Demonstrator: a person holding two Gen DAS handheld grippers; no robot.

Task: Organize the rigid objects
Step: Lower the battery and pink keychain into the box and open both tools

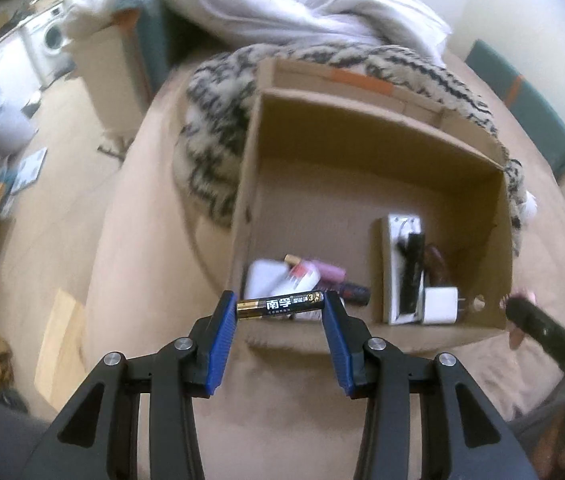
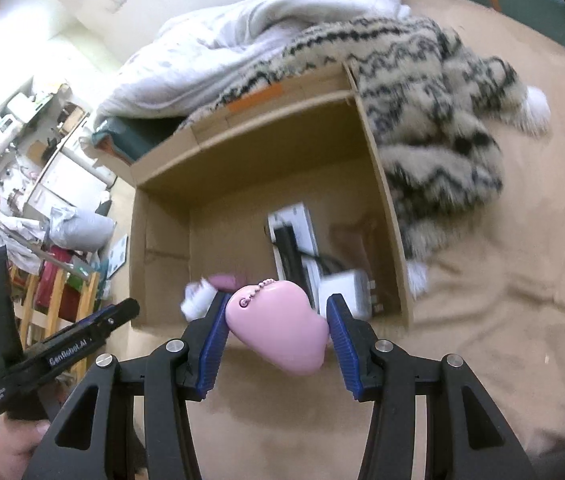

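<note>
My left gripper (image 1: 280,306) is shut on a black-and-gold battery (image 1: 280,306), held crosswise by its ends above the near wall of an open cardboard box (image 1: 362,140). Inside the box lie a white case (image 1: 266,280), a pink cylinder (image 1: 332,272), a white tray with a black item (image 1: 398,264) and a white charger (image 1: 440,306). My right gripper (image 2: 276,316) is shut on a pink heart-shaped object (image 2: 282,324), also just before the box (image 2: 242,148). The left gripper's body (image 2: 58,352) shows at the lower left of the right wrist view.
The box sits on a tan bed cover (image 2: 502,300). A black-and-cream patterned blanket (image 2: 434,120) and a white duvet (image 2: 242,40) lie behind and beside it. A teal headboard (image 1: 522,108) is at the right. The cluttered floor and a wooden rack (image 2: 54,300) lie to the left.
</note>
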